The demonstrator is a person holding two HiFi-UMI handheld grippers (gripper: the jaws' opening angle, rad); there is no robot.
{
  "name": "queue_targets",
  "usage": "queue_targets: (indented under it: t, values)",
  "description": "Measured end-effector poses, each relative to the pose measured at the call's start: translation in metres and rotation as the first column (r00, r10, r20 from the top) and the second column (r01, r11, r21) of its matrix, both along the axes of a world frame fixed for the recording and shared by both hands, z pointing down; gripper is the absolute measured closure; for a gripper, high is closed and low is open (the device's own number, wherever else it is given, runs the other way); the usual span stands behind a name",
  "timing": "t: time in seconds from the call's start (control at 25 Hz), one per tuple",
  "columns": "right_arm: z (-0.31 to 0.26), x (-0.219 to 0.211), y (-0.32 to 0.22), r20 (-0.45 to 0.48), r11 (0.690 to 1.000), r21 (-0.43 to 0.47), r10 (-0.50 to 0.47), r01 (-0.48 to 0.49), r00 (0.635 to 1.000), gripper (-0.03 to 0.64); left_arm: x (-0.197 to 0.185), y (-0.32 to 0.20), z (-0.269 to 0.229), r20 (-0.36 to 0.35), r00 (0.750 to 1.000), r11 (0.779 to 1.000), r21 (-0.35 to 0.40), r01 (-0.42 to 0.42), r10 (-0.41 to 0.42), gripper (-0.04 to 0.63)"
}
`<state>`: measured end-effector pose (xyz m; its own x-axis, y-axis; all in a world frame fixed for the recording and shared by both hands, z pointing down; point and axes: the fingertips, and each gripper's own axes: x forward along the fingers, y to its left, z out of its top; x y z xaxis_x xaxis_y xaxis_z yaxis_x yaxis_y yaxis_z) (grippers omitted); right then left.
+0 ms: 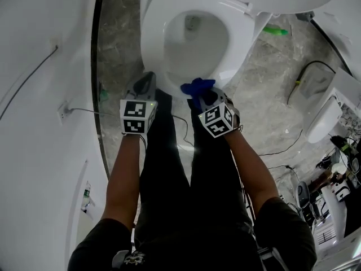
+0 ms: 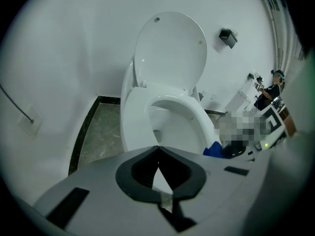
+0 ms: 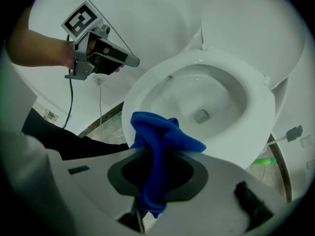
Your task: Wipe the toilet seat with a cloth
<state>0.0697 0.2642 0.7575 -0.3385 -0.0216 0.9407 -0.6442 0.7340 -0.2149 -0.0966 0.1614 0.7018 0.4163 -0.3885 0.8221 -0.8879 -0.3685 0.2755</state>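
Cloth (image 3: 160,136) between right gripper (image 3: 156,156) jaws, at toilet seat (image 3: 258,117)

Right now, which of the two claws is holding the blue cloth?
The right claw: it is shut on the blue cloth at the front rim of the toilet seat. The left claw is shut on nothing.

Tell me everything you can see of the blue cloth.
The blue cloth is soft, bright blue fabric, bunched and creased. The right tool is shut on its middle: a crumpled wad bulges out ahead of the jaws, and a narrower tail hangs back between them. It sits at the front rim of the white toilet seat, seemingly pressed on it, though the contact itself is hidden under the folds.
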Motion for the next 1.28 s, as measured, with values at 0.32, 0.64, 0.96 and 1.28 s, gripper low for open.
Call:
queue_targets:
  t: [0.32, 0.64, 0.96, 1.28]
  values:
    - [0.001, -0.073, -0.003, 0.112, 0.991, 0.023, -0.13, 0.128, 0.985, 0.543, -0.023, -0.001, 0.004, 0.021, 0.999, 0.999, -0.004, 0.039, -0.039, 0.584]
    - [0.001, -0.13, -0.035, 0.149, 0.987, 0.095, -0.142, 0.128, 0.979, 0.543, -0.038, 0.002, 0.006, 0.035, 0.997, 0.997, -0.012, 0.072, -0.071, 0.584]
    - [0.0, -0.152, -0.093, 0.156, 0.986, 0.162, -0.049, 0.024, 0.987, 0.543, -0.076, 0.022, 0.012, 0.081, 0.99, 0.992, -0.042, 0.123, -0.119, 0.586]
    - [-0.004, -0.158, -0.19, 0.138, 0.954, 0.299, -0.009, -0.033, 0.99, 0.543, -0.075, 0.019, 0.006, 0.058, 0.989, 0.99, -0.031, 0.136, -0.134, 0.584]
